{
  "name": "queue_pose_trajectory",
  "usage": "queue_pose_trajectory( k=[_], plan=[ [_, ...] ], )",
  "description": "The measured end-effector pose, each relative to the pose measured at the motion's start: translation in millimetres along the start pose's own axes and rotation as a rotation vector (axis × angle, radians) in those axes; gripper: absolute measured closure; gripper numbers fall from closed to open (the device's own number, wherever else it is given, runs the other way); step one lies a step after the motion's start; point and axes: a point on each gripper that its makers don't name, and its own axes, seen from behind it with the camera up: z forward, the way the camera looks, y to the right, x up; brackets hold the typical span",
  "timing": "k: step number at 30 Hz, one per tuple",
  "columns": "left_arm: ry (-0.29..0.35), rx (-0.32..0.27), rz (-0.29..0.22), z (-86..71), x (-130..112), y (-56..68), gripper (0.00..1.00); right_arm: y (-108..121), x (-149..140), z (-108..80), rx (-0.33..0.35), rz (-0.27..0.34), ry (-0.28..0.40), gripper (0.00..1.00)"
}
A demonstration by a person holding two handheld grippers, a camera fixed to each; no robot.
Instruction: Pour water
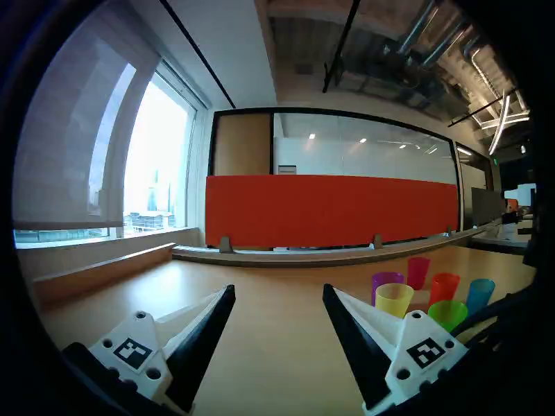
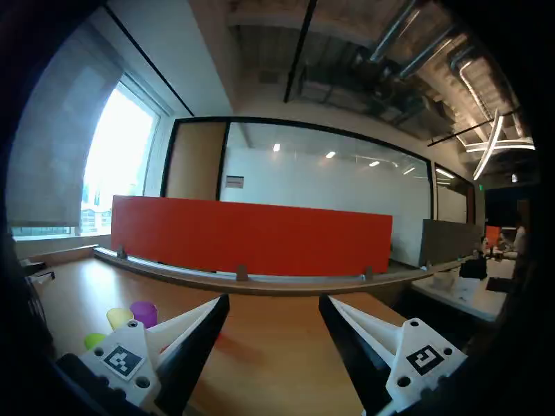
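- We see our left claw (image 1: 277,288) standing wide: its two dark-edged fingers are well apart, with bare wood between them, and it grips nothing.
- Six plastic cups stand in a tight cluster on the wooden table (image 1: 277,347), ahead of the left claw and off to its right, past the tip of the right-hand finger.
- In the back row, from left to right, we count the purple cup (image 1: 386,281), the pink cup (image 1: 418,272), the orange cup (image 1: 444,286) and the blue cup (image 1: 480,295).
- In front of them are the yellow cup (image 1: 394,299), just before the purple one, and the green cup (image 1: 447,313), which is partly hidden behind the finger's white body.
- All six stand upright, mouths up; we cannot tell whether any of them holds water.
- Our right claw (image 2: 272,298) is wide too, with nothing between its fingers.
- In the right gripper view the yellow, purple and green cups peek out to the left of the left-hand finger, low and partly covered by it.
- A red partition panel (image 1: 326,210) runs along the table's far edge, with a glass wall (image 1: 361,142) behind it and a bright window (image 1: 156,173) to the left.
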Motion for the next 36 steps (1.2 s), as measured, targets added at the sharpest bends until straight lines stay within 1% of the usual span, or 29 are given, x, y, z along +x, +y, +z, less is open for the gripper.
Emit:
queue_pose_trajectory(
  k=[8, 15, 24, 33, 36],
  plan=[
    [-0.024, 0.003, 0.007, 3.5, -9, -0.5, 0.07, 2, -4, 0.0, -0.004, 0.006, -0.006, 0.0],
    [-0.05, 0.003, 0.01, 6.4, -15, -0.5, 0.07, 2, -2, -2.0, -0.003, 0.007, -0.001, 0.0],
    [-0.052, 0.0, 0.01, 7.5, -17, 0.0, 0.06, -1, 0, -5.3, 0.01, 0.001, 0.008, 0.0],
    [-0.052, 0.001, 0.011, 7.9, -18, 0.0, 0.06, 1, -2, -3.1, 0.009, -0.014, 0.031, 0.0],
    [-0.052, 0.001, 0.012, 7.9, -18, 0.1, 0.06, -1, -5, -1.8, 0.017, -0.014, 0.039, 0.0]
  ],
)
